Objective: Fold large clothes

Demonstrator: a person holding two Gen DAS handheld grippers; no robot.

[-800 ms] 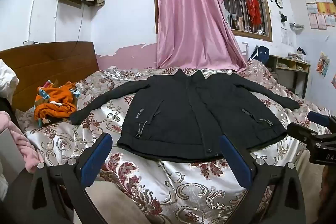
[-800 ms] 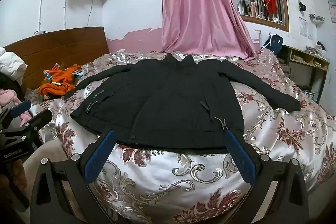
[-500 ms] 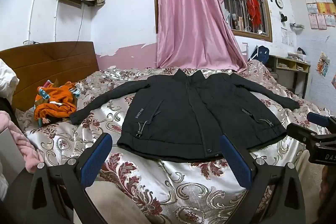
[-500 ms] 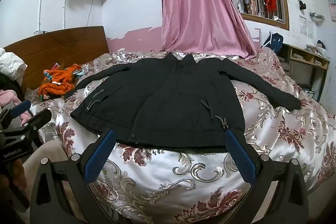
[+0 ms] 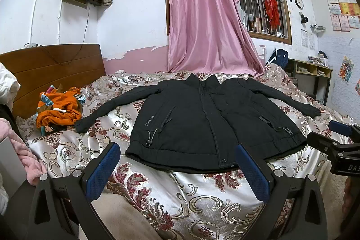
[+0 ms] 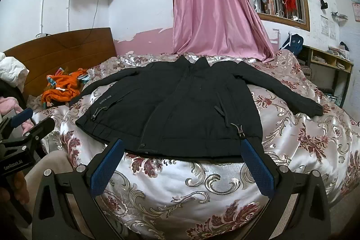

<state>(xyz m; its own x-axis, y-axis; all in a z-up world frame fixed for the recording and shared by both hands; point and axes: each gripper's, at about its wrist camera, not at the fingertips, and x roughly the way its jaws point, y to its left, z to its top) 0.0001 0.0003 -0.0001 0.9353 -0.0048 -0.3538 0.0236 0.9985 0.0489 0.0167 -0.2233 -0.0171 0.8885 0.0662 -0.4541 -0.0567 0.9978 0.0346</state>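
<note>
A black zip-up jacket lies flat and front-up on the bed, both sleeves spread out to the sides; it also shows in the right wrist view. My left gripper is open and empty, held just short of the jacket's hem near its left half. My right gripper is open and empty, just short of the hem's right half. Each gripper shows at the edge of the other's view: the right one and the left one.
The bed has a shiny floral bedspread. An orange garment pile lies at the left by the wooden headboard. A pink fluffy item is at the far left. A pink curtain hangs behind; shelves stand at the right.
</note>
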